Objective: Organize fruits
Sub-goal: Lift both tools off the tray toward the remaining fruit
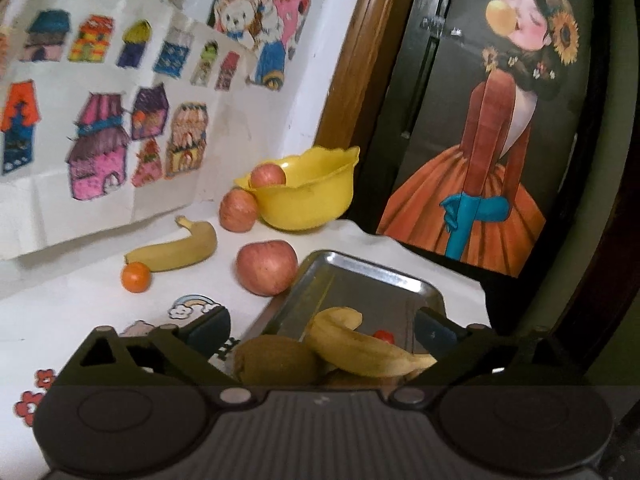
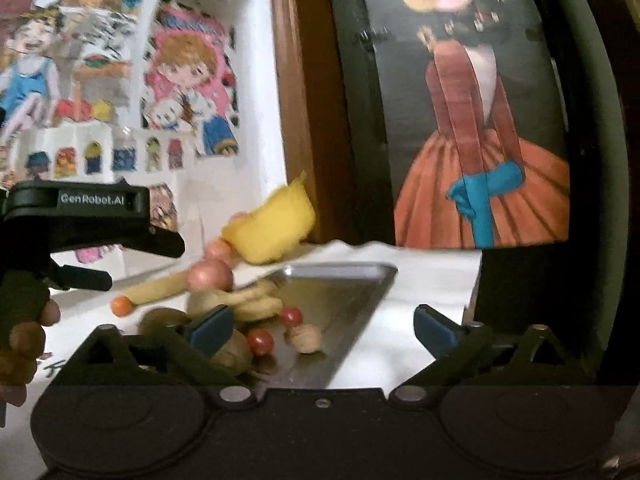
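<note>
My left gripper [image 1: 322, 330] is open and hovers low over the near end of a metal tray [image 1: 372, 280]. In that end lie a banana [image 1: 360, 348] and a kiwi [image 1: 276, 360], between the fingers' span but not gripped. On the white table are an apple [image 1: 266, 266], a banana [image 1: 176, 250], an orange [image 1: 136, 277] and another apple [image 1: 238, 212]. A yellow bowl [image 1: 308, 200] holds a third apple [image 1: 268, 176]. My right gripper [image 2: 323, 330] is open and empty above the tray [image 2: 360, 292], which also holds cherry tomatoes [image 2: 261, 342] and a walnut [image 2: 306, 338].
A painting of a figure in an orange dress [image 1: 480, 184] leans behind the tray, beside a wooden frame [image 1: 352, 68]. Coloured drawings [image 1: 100, 140] cover the wall on the left. The table ends just right of the tray. A gloved hand [image 2: 24, 320] holds the left tool's black body [image 2: 80, 216].
</note>
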Demonstrator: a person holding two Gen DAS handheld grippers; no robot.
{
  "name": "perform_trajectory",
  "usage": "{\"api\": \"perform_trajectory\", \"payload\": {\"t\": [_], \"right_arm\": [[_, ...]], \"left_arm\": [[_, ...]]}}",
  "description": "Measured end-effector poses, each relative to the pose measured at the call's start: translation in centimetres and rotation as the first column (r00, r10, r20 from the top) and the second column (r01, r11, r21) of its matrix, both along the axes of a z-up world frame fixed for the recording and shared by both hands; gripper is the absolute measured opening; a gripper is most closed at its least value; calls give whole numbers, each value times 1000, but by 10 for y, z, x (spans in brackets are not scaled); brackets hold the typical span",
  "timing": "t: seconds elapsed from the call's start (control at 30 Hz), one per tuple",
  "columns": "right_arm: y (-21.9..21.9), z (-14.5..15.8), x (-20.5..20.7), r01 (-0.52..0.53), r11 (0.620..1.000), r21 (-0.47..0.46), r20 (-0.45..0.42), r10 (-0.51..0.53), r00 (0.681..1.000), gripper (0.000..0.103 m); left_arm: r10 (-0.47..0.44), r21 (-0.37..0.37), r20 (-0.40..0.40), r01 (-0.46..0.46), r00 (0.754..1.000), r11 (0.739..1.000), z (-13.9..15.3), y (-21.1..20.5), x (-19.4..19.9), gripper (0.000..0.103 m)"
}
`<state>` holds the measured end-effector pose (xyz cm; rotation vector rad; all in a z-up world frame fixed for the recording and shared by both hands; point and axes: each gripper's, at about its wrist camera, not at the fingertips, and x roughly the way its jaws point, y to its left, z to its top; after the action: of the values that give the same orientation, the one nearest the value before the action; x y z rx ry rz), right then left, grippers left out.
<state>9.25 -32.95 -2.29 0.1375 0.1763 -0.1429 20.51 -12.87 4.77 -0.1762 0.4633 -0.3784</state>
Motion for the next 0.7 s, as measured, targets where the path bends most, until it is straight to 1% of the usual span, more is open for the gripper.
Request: {"api": "perform_trajectory", "payload": {"t": [0.03,0.13,0.37,0.5,0.7], "right_arm": [[3,3,-6,0,1000,-18,16,1,1000,102],[11,15,-24,-4,999,-52,57,7,998,102],[28,41,-71,-26,997,-78,107,34,994,102],[43,51,-101,-31,995,-90,110,41,993,102],[68,57,-144,-38,997,-74,95,45,994,102]], "left_arm": [[1,-4,12,-1,1000,1000,2,4,-6,102],[8,-14,44,-8,999,1000,8,16,-24,102],[18,-47,85,-14,996,999,18,50,-73,102],[17,-72,68,-12,998,997,15,75,-99,102],[21,-101,36,-17,999,995,5,113,-134,102]]}}
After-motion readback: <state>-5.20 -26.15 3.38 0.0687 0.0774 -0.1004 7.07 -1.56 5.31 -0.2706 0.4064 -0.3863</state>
